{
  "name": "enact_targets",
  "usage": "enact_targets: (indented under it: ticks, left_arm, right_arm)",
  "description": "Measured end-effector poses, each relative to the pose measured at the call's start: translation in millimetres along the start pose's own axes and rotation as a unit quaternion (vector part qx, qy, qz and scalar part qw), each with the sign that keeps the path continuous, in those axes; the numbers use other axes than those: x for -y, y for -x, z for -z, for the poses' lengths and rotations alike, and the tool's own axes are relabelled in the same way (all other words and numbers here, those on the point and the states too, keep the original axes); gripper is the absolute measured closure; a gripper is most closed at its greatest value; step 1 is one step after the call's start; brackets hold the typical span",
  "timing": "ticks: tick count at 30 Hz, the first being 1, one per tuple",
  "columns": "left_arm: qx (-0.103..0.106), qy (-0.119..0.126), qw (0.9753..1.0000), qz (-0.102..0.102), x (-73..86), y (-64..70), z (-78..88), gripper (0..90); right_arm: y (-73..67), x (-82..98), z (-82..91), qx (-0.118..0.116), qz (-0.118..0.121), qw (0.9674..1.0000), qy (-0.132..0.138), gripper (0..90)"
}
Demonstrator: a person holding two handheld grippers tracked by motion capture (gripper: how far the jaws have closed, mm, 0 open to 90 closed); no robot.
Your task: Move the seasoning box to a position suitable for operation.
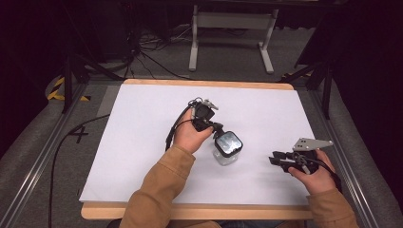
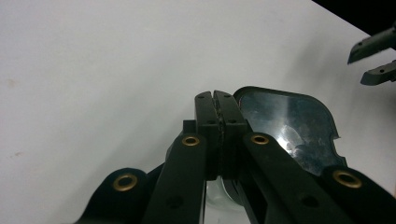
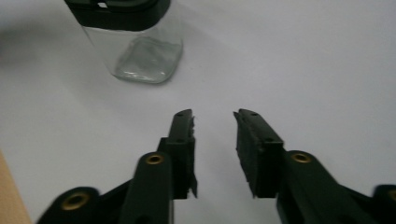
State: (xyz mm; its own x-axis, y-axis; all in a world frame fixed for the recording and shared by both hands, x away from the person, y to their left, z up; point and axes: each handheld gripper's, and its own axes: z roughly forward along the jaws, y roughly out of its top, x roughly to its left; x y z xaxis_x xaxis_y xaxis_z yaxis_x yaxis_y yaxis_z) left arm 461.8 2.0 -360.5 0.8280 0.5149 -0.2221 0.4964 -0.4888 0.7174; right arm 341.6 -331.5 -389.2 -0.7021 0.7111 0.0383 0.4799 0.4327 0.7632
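Observation:
A clear glass jar [image 1: 223, 158] with a square black lid [image 1: 228, 143] stands on the white sheet [image 1: 142, 142] near the middle of the table. My left gripper [image 1: 219, 134] is shut, its tips against the lid's left edge. In the left gripper view the jaws are pressed together [image 2: 215, 100] right beside the glossy lid [image 2: 289, 121]; whether they pinch its rim is hidden. My right gripper [image 1: 274, 159] lies open to the right of the jar, low over the sheet. Its view shows spread jaws [image 3: 214, 116] with nothing between them, facing the jar [image 3: 142, 53].
A wooden table edge [image 1: 199, 211] runs along the front. Metal rails [image 1: 43, 156] flank the table, and a cable [image 1: 57, 156] trails down the left side. A white stand [image 1: 233, 28] is on the floor beyond. The right gripper's fingertips [image 2: 373, 60] show in the left gripper view.

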Motion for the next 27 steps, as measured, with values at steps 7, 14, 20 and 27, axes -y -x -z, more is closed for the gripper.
enact_targets:
  ticks: [7,14,20,27]
  left_arm:
    - [0.0,-0.005,1.0,0.003,0.1,-0.1,0.9,89.9]
    - [0.01,0.006,0.9999,0.009,2.2,-2.6,0.1,89.9]
    - [0.009,0.006,0.9999,0.009,2.2,-2.6,0.0,90.0]
    - [0.019,0.012,0.9997,0.013,3.4,-6.0,-0.2,90.0]
  right_arm:
    - [-16.7,-16.5,-17.0,-0.041,0.009,0.999,0.018,87.2]
    - [-26.9,-27.5,-32.5,-0.065,0.012,0.9973,0.032,89.4]
    - [-31.7,-34.0,-42.3,-0.074,0.009,0.9962,0.044,89.6]
    - [-31.7,-36.5,-52.6,-0.079,0.002,0.9956,0.051,89.6]
